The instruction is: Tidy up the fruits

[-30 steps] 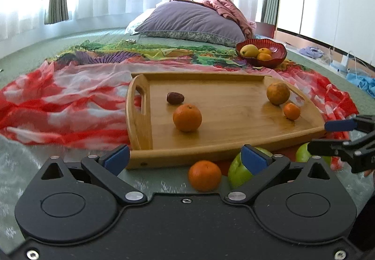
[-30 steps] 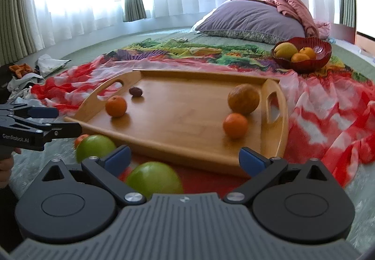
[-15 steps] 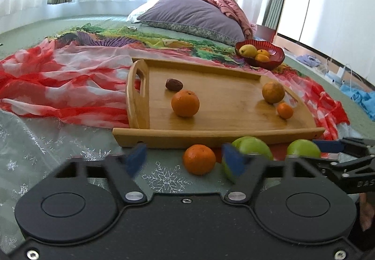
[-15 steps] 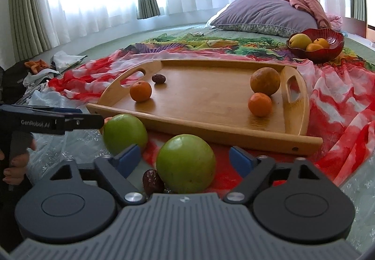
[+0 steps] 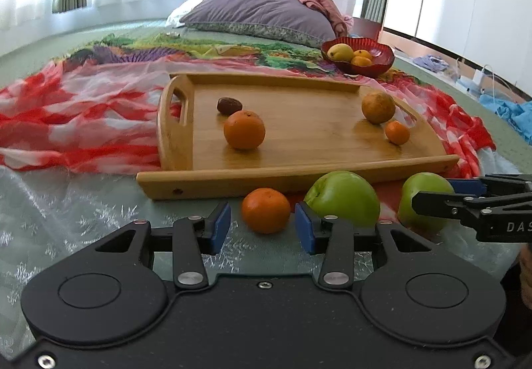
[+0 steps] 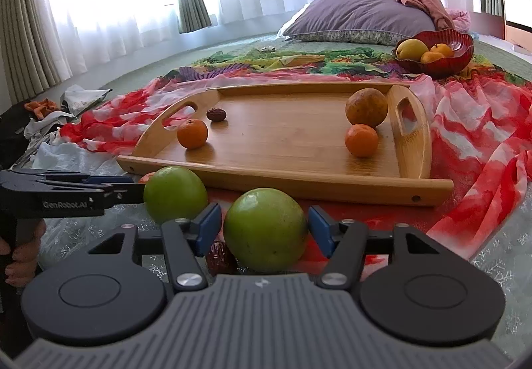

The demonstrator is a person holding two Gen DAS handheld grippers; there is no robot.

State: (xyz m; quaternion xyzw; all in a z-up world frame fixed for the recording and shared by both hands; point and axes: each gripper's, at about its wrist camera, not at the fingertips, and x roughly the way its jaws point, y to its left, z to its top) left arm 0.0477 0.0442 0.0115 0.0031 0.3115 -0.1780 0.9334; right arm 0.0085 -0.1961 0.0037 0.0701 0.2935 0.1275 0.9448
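Right wrist view: smooth round green apple [image 6: 265,229] before flat bamboo tray [image 6: 292,133].

The tray [image 6: 299,133] looks to be made of pale bamboo-like wood, finished smooth with a soft satin sheen, and it's laid on a thin, gauzy red-and-white cloth [image 6: 465,143] that's crumpled into folds. Smooth, slightly glossy skin is seen on the two green apples [image 6: 266,229] [image 6: 174,194], a finely dimpled peel on the mandarins [image 5: 244,129] [image 5: 266,210], and a wrinkled, dark, shiny skin on the date [image 6: 219,257]. The gripper bodies [image 5: 262,312] [image 6: 262,319] are moulded in matt black and grey plastic with blue rubbery-looking pads [image 5: 221,227] and bright metal pivot screws, and the red bowl [image 6: 442,53] is finished in a glassy, translucent gloss.
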